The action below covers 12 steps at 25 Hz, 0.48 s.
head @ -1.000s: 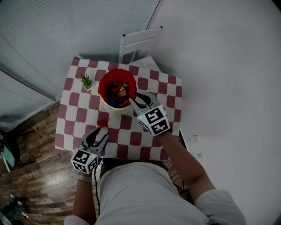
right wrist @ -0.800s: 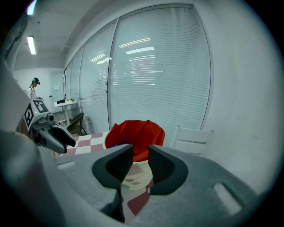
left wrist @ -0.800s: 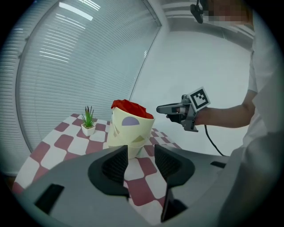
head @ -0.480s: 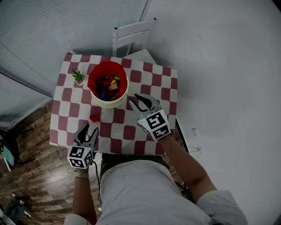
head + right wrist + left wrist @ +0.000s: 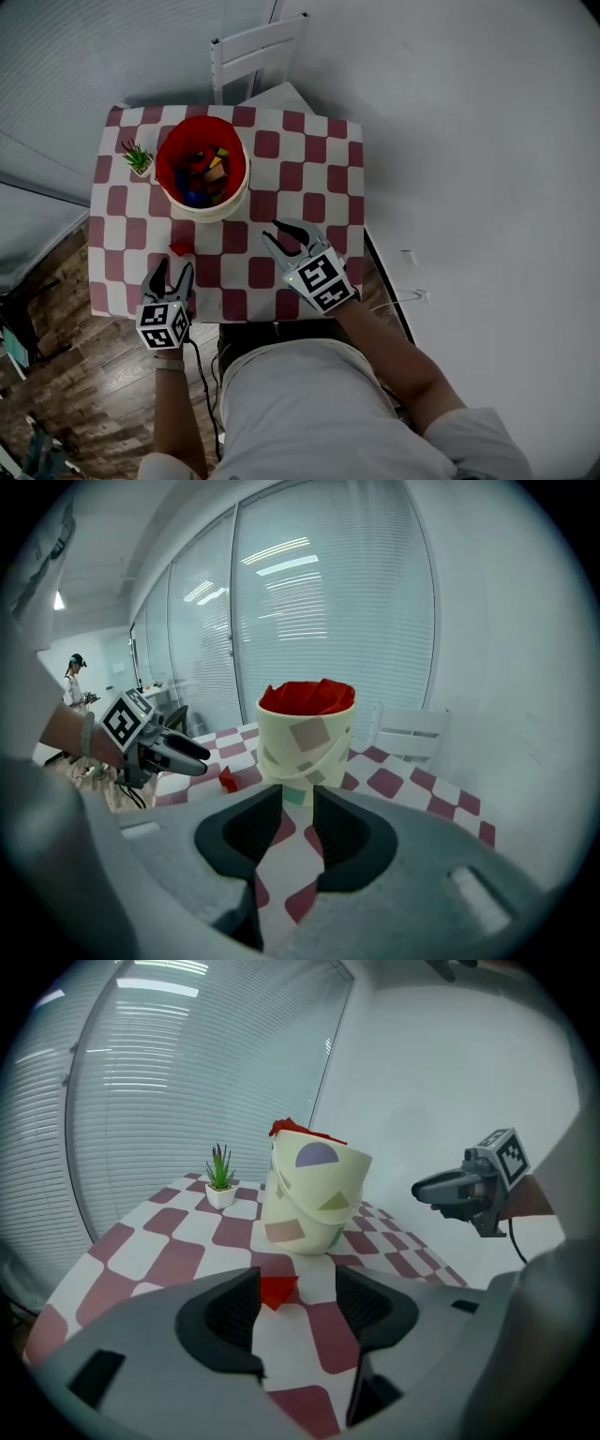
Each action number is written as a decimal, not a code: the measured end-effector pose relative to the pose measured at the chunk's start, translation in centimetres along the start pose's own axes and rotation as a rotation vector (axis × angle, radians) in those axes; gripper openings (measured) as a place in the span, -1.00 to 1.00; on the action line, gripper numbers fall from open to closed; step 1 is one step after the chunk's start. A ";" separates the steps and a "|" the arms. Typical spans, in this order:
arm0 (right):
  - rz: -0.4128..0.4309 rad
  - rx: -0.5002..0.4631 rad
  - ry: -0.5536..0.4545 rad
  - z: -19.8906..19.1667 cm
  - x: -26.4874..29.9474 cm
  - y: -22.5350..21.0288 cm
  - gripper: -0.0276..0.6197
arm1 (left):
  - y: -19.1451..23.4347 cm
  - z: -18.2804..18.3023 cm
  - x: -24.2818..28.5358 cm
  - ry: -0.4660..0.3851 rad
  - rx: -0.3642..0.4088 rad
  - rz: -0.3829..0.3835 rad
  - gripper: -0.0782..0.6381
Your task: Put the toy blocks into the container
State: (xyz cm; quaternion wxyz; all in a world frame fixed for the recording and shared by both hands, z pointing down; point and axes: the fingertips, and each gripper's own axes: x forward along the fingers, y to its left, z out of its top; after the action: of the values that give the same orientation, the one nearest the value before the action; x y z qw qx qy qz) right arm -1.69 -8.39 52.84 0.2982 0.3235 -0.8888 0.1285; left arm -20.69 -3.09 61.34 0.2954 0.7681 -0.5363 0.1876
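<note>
Red triangular block [image 5: 179, 248] lies on the worktop [image 5: 311, 178] near the container [image 5: 231, 195]; it is probably light, rigid and smooth, so grip two parallel flat faces, not the slopes. Left gripper [image 5: 172, 269] jaws have just been opening, block just ahead, not yet between them. Right gripper [image 5: 281, 236] jaws are apart, empty.

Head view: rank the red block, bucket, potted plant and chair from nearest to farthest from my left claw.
From the left claw, whose jaws have just been opening with nothing between them:
1. Red block, just ahead of the tips.
2. Bucket, beyond it, slightly right.
3. Potted plant, far left, beside the bucket.
4. Chair, farthest back.
</note>
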 end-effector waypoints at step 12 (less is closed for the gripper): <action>-0.032 0.088 0.080 -5.1 -0.6 0.9 -0.64 | 2.5 -1.8 3.8 0.031 0.013 0.117 -0.04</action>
State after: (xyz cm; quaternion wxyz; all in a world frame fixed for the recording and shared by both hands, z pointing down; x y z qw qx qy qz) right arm 0.41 -5.28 56.48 0.3210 0.3452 -0.8643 0.1755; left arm -21.63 -5.23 65.69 0.2871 0.7343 -0.5744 0.2202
